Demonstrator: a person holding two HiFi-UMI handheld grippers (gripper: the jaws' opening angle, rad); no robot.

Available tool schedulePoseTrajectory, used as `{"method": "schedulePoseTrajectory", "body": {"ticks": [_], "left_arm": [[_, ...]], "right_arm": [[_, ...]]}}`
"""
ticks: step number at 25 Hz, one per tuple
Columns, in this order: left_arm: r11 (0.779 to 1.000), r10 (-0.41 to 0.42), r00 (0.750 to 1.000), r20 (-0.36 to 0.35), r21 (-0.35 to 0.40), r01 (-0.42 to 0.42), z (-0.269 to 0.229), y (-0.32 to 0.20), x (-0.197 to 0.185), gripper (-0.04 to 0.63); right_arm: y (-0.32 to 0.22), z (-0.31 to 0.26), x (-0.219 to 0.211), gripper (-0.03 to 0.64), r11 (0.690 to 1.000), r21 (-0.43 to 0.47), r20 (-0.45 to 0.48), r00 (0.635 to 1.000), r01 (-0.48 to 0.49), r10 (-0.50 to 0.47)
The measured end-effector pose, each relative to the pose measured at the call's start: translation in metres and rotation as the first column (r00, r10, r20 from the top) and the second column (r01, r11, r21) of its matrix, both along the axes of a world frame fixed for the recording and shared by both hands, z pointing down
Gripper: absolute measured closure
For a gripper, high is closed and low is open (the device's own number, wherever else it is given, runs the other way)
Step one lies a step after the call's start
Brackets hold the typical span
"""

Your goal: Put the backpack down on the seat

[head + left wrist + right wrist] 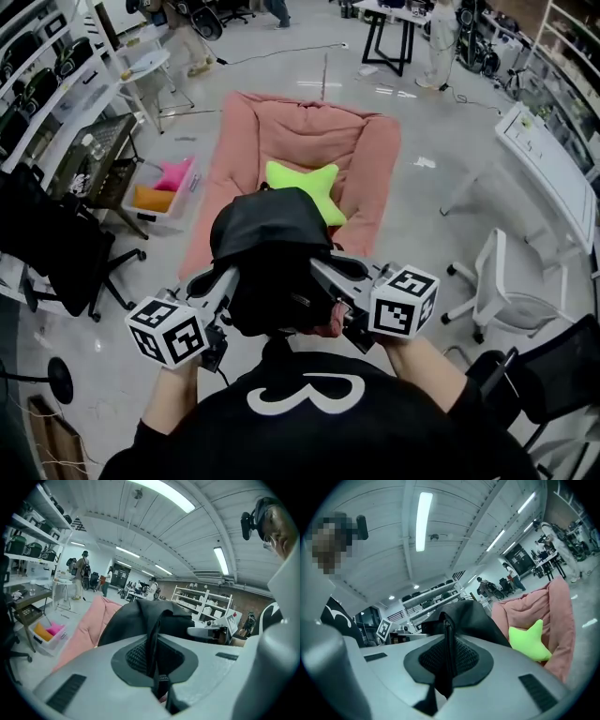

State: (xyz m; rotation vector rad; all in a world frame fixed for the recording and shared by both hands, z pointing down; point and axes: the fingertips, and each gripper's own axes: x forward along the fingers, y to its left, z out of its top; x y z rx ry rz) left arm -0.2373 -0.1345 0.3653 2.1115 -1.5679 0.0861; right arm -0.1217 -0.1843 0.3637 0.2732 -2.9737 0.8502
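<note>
We keep the left tongs and right tongs each clamped on a strap of the black backpack, suspending it level, near the pink seat, for lowering.

hidden: front of seat and lower points of green star cushion, behind backpack | cut off: black chair at 4 o'clock (right edge) | too small: shelf items at 10 o'clock
</note>
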Motion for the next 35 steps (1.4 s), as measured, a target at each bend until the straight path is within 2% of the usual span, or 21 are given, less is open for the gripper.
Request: {"method": "schedulePoseTrajectory", "body": {"ticks": [10, 17, 26, 35], "left_arm": [[0.984, 0.174, 0.984, -0.021, -0.046, -0.175, 0.023, -0.11, -0.051, 0.58], [0.963, 0.255, 0.965, -0.059, -0.071, -0.259, 0.048, -0.168, -0.079, 0.58], [0.937, 0.325, 0.945, -0.039, -0.123, -0.327, 0.095, -0.228, -0.104, 0.58], [0.909, 0.375, 0.927, 0.0, -0.197, -0.367, 0.157, -0.275, -0.11, 0.578]], "right_arm": [[-0.089, 0.024, -0.043, 0.586, 0.977, -0.035, -0.068, 0.976, -0.209, 0.207], [-0.134, 0.047, -0.066, 0.586, 0.952, -0.037, -0.126, 0.947, -0.303, 0.296], [-0.186, 0.094, -0.089, 0.586, 0.914, -0.055, -0.193, 0.903, -0.401, 0.384], [-0.225, 0.159, -0.093, 0.584, 0.874, -0.072, -0.328, 0.839, -0.48, 0.434]]}}
